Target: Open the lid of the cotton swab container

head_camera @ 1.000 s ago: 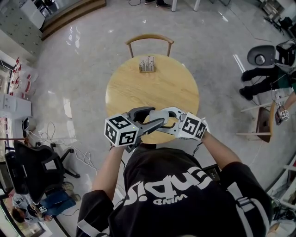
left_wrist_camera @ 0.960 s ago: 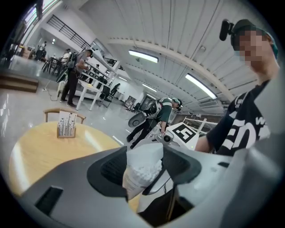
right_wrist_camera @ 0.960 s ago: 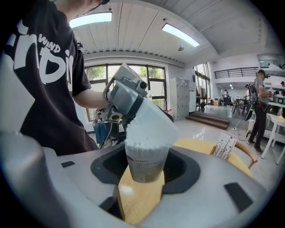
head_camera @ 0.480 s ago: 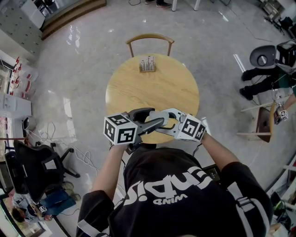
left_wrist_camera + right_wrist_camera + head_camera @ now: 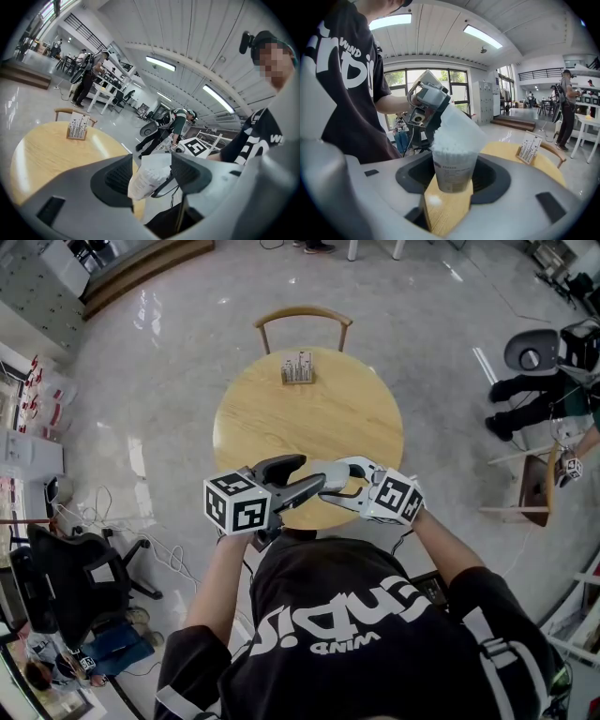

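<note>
r gripper (image 5: 453, 179) is clamping the body of the cotton swab container (image 5: 451, 161) btwn both pads, upright, just above the near edge of the table (image 5: 309, 418). l gripper (image 5: 151, 182) is pinching the lid (image 5: 461, 123) by its edge, jaws closed on it. the lid is standing tilted up w/ the swabs (image 5: 449, 139) showing under it, so the opening is looking mostly done imo.

what's risking it from here:
- swabs are heaping above the rim. any tip of the r gripper and they're spilling. the container is hanging at the table's near edge, not over its middle, so some are prob landing off the table.
- l gripper is pulling on a thin translucent flap. if it's going back further than the joint allows, the flap is bending or tearing off. can't tell how the lid is joined to the body.
- the pull on the lid is also dragging the body. r pads are gripping smooth plastic, so w/ too hard a tug it's sliding up out of the jaws or twisting.
- if l gripper is letting go too soon, the lid is prob dropping back down.

card holder (image 5: 297, 369) at the table's far side is sitting well apart, so no clash there.
</note>
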{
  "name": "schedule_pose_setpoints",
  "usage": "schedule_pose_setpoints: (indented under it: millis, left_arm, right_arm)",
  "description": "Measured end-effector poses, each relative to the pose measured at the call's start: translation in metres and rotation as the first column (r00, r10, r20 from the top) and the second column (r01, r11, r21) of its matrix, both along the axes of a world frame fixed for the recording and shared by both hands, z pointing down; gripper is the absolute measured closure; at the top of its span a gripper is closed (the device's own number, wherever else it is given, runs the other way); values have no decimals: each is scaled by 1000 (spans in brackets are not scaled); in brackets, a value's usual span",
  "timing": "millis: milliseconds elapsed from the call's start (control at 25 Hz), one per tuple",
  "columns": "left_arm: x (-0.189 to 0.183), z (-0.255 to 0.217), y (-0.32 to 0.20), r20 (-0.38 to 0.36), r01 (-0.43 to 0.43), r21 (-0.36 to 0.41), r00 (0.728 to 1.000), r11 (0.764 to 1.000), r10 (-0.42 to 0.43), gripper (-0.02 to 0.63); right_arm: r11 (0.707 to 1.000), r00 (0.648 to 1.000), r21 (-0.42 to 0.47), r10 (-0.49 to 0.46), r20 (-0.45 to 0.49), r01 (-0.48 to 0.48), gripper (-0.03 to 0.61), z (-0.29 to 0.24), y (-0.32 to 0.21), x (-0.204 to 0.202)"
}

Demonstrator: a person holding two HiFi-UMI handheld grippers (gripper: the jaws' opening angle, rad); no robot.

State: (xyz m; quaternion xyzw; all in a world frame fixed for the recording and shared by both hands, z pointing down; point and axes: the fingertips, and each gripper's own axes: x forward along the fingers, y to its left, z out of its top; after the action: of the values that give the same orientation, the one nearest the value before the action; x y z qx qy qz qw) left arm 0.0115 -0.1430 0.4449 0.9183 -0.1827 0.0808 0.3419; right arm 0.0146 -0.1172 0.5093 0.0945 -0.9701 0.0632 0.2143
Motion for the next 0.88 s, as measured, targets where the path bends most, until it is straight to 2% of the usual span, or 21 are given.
schedule_pose_setpoints:
  millis: [240, 440, 720, 880]
  left_arm:
    - [-18, 7, -3, 5, 51, -13, 999, 999, -51, 357]
    - [-28, 9, -4, 24, 89, 8, 996, 996, -89, 364]
    - [-38, 9, -5, 30, 159, 64, 986, 985, -161, 586]
    - [-47, 10, -9, -7, 236, 76, 972, 969, -237, 600]
  right_arm:
    - [998, 998, -18, 63, 6, -63, 370, 1, -6, 17]
    - [993, 993, -28, 115, 16, -114, 370, -2, -10, 26]
    - [977, 977, -40, 212, 34, -211, 370, -13, -20, 34]
    - [955, 954, -54, 294, 58, -291, 370, -22, -27, 41]
